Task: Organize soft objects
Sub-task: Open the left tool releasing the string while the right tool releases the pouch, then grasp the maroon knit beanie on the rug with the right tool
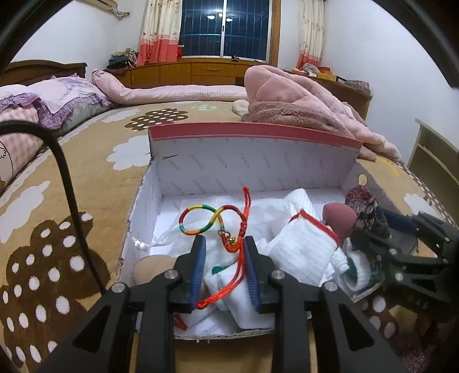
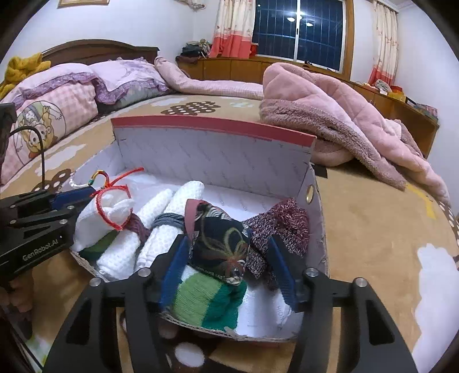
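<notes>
Red cord (image 1: 242, 258) is lying loose between the left hand-held gripper (image 1: 226, 269), seemingly unpinched; right hand-held gripper (image 2: 229, 266) is gaping around patterned cloth (image 2: 221, 244), lower centre.

The box (image 1: 252, 169) is open on top, its raised lid (image 2: 212, 132) walling the far side. Rolled towels (image 2: 160, 218) and socks (image 2: 212, 298) crowd the near half (bare floor (image 1: 178, 212) shows only at the far-left corner). The bedspread (image 2: 373, 229) right of it lies clear.

Bed has a tan bedspread (image 2: 373, 229) with brown-and-white blobs. Pink fleece blanket (image 2: 330, 114) heaped at far right, purple ruffled pillows (image 2: 126, 80) by wooden headboard (image 2: 94, 48). Dark window (image 1: 226, 25), floral curtains (image 1: 157, 31), wooden cabinets (image 1: 183, 71) below.
</notes>
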Motion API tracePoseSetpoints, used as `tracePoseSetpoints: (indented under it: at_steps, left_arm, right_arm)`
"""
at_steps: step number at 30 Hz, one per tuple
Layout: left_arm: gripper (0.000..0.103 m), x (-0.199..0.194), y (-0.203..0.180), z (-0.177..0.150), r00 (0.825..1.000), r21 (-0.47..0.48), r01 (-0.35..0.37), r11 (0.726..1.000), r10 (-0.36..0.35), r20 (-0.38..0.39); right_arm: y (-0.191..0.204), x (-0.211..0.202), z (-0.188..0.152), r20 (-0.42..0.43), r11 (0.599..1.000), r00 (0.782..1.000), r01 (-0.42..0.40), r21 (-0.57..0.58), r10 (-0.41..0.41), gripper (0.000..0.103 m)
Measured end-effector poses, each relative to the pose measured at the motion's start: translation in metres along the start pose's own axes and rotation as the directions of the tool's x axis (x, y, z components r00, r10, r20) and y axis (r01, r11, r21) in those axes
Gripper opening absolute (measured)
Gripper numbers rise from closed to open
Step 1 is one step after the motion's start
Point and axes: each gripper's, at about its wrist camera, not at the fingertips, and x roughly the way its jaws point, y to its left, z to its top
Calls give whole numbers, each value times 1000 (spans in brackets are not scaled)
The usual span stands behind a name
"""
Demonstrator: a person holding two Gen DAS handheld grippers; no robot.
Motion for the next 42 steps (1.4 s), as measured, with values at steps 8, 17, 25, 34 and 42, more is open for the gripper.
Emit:
tracePoseSetpoints:
  at_steps: [8, 17, 25, 34, 42]
  left_arm:
    - [48, -6, -3, -1, 999, 23, -24, 999, 24, 25]
    - [79, -28, -7, -3, 992, 52, -19, 998, 12, 123]
    - [79, -43, 7, -15, 999, 10, 4, 1000, -5, 49]
    - [79, -79, 4, -24, 1000, 36, 16, 999, -16, 15]
    - [79, -102, -13, -52, 995, 121, 86, 989, -79, -61]
  right_arm:
    - [1, -20, 2, 58, 1000, 998, -30, -6, 31, 83]
    - [-14, -41, -5, 36, 989, 990, -140, 52, 138, 85]
    - [-9, -55, -7, -14, 980, 982, -189, 61, 191, 86]
    - [-2, -73, -22, -111, 972, 966, -233, 37, 235, 86]
    - [9, -85, -61, -210, 951, 933, -307, -47, 291, 86]
